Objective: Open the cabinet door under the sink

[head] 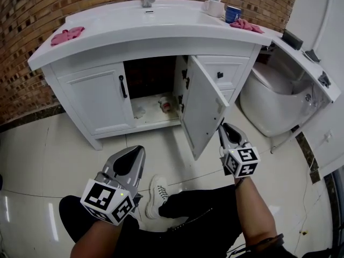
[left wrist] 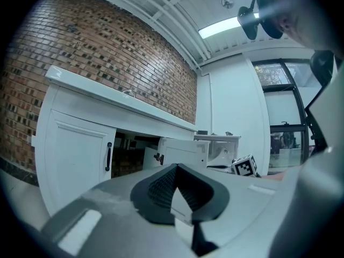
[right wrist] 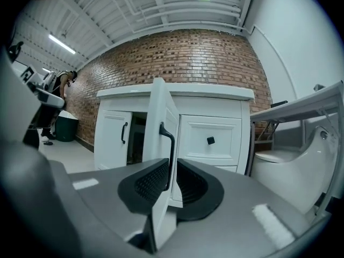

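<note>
Fingers (right wrist: 151, 184) of the right gripper (right wrist: 172, 164) stand partly apart. The edge of the open cabinet door (head: 201, 104) and its black handle (right wrist: 171, 153) are between them, and the pads do not visibly press on either. That door, under the sink (head: 140, 20), is swung well out toward the person, beside the closed left door (head: 97, 98). The left gripper (left wrist: 176, 170) hangs low near the person's shoe (head: 157, 192), its fingers together on nothing.
</note>
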The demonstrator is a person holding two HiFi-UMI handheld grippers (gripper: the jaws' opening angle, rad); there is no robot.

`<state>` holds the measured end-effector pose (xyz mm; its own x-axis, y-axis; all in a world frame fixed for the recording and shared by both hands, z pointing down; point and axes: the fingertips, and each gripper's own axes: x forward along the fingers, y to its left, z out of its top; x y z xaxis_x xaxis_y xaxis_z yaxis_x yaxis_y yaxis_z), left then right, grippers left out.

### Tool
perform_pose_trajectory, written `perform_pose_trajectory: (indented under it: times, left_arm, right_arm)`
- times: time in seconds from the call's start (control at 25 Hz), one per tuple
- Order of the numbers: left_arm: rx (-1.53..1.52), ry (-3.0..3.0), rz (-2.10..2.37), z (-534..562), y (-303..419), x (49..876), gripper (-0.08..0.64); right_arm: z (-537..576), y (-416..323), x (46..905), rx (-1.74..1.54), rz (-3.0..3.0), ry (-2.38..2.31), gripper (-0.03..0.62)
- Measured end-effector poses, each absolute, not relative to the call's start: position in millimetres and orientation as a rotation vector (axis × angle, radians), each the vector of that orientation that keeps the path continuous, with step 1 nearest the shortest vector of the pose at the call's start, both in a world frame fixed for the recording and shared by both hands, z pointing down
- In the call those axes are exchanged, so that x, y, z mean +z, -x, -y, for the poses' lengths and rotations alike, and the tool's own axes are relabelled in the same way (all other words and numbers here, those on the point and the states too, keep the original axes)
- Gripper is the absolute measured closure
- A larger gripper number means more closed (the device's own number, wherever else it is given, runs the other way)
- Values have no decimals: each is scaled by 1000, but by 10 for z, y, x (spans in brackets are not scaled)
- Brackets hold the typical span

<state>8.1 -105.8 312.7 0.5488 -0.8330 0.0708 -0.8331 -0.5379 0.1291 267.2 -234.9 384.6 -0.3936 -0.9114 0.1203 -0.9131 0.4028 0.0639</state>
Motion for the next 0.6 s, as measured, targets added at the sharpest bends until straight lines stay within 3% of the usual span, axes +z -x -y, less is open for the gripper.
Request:
perform_pose_trajectory:
  times: [0.28, 0.6]
  left_arm:
    - [-8, -2628, 1430, 942, -50, 3123, 557]
    - [20, -2620, 1400, 769, 38, 3151, 557]
  right_arm:
    - [2017, -2883, 3764, 174, 2496, -1809, 541]
    - [1609, -2526, 3572, 241, 2577, -1723, 555]
